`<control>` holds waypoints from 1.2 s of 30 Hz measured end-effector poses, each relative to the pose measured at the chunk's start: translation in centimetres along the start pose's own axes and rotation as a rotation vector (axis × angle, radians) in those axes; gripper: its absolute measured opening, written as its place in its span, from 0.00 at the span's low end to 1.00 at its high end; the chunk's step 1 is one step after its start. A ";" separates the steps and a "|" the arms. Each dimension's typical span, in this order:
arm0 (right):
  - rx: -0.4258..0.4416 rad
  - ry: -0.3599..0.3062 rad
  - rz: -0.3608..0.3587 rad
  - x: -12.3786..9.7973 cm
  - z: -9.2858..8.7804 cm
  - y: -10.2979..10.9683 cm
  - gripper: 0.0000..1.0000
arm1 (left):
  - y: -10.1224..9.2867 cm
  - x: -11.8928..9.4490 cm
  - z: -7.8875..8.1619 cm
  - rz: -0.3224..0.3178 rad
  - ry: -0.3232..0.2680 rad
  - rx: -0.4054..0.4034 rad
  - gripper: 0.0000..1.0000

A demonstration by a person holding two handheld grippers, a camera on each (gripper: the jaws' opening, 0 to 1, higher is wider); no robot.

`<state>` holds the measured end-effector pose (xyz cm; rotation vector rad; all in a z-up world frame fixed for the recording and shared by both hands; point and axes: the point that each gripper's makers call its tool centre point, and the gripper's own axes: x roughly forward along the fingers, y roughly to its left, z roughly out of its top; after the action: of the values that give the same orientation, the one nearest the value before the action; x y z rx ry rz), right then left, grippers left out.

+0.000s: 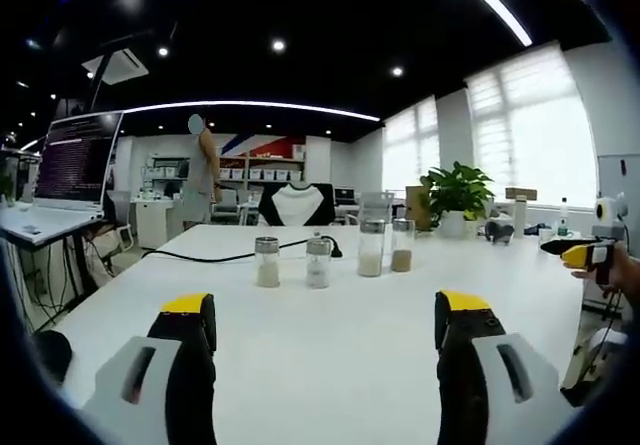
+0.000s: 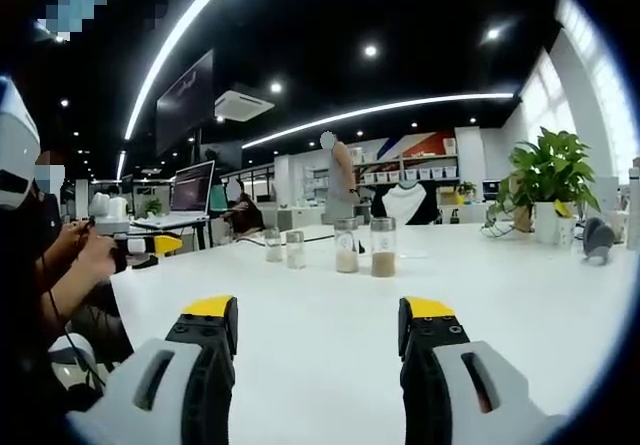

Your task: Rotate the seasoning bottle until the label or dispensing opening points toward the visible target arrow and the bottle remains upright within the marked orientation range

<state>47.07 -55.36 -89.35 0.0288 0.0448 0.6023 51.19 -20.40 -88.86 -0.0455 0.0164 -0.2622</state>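
Both grippers hover level above the smooth white table (image 1: 330, 345), jaws spread wide and empty: the left gripper (image 1: 325, 325) and the right gripper (image 2: 318, 330) face the jars. Mid-table, well beyond the jaws, four clear glass seasoning bottles (image 1: 371, 248) stand upright in a row; two short ones hold pale grains, two taller ones hold beige and brown powder.

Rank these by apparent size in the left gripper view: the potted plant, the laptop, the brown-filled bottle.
1. Laptop: looks largest, though it is off to the side and nearer.
2. Potted plant: somewhat smaller.
3. Brown-filled bottle: clearly smallest.
Differing distances from the camera make laptop versus plant unsure.
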 end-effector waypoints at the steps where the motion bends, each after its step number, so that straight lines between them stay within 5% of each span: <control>1: -0.001 0.001 0.000 0.0 0.0 0.0 0.65 | 0.1 0.1 0.0 0.004 0.003 0.003 0.96; 12: -0.001 -0.001 -0.005 -0.1 0.1 -0.2 0.65 | 1.1 2.1 0.3 -0.001 0.017 0.041 0.95; 18: -0.004 0.008 -0.011 -0.2 -0.1 -0.4 0.65 | 0.7 3.2 1.1 -0.055 -0.011 0.006 0.95; 29: -0.016 0.000 -0.023 -0.2 0.4 -0.6 0.65 | 2.5 6.6 1.8 -0.034 0.025 0.083 0.94; 36: -0.019 0.006 -0.029 -0.3 0.4 -0.7 0.65 | 2.2 8.6 4.0 -0.055 -0.028 0.061 0.93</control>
<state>47.21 -56.09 -88.96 0.0082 0.0457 0.5737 60.14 -20.29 -85.03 0.0112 -0.0207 -0.3169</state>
